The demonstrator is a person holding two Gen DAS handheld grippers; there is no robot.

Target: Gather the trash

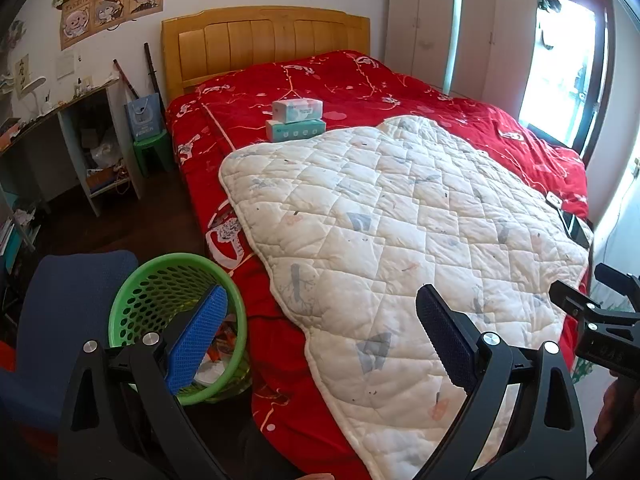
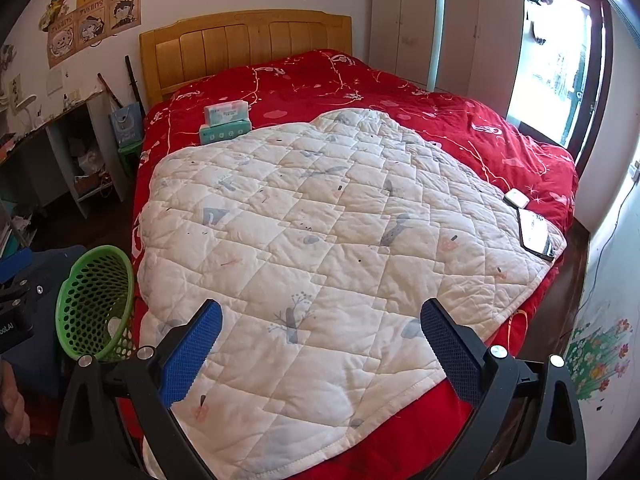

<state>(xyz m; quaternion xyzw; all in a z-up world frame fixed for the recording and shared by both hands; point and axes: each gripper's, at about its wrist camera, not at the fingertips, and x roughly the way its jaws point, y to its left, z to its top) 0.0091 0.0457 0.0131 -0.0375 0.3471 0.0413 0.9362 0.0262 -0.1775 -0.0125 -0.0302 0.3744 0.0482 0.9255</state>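
A green perforated waste basket [image 1: 132,312] stands on the floor at the bed's near left corner, with paper and wrapper scraps inside [image 1: 218,354]. It also shows in the right wrist view [image 2: 94,304]. My left gripper [image 1: 320,316] is open and empty, its left finger over the basket's rim and its right finger over the white quilt [image 1: 400,220]. My right gripper [image 2: 320,328] is open and empty above the quilt's near edge [image 2: 320,240]. The right gripper's body shows at the far right of the left wrist view [image 1: 596,320].
A bed with a red cover [image 1: 320,76] fills the room. Two tissue packs [image 1: 296,120] are stacked on it near the headboard. A phone [image 2: 536,236] and a small white device [image 2: 516,199] lie at the bed's right edge. A blue chair [image 1: 68,320] stands left of the basket.
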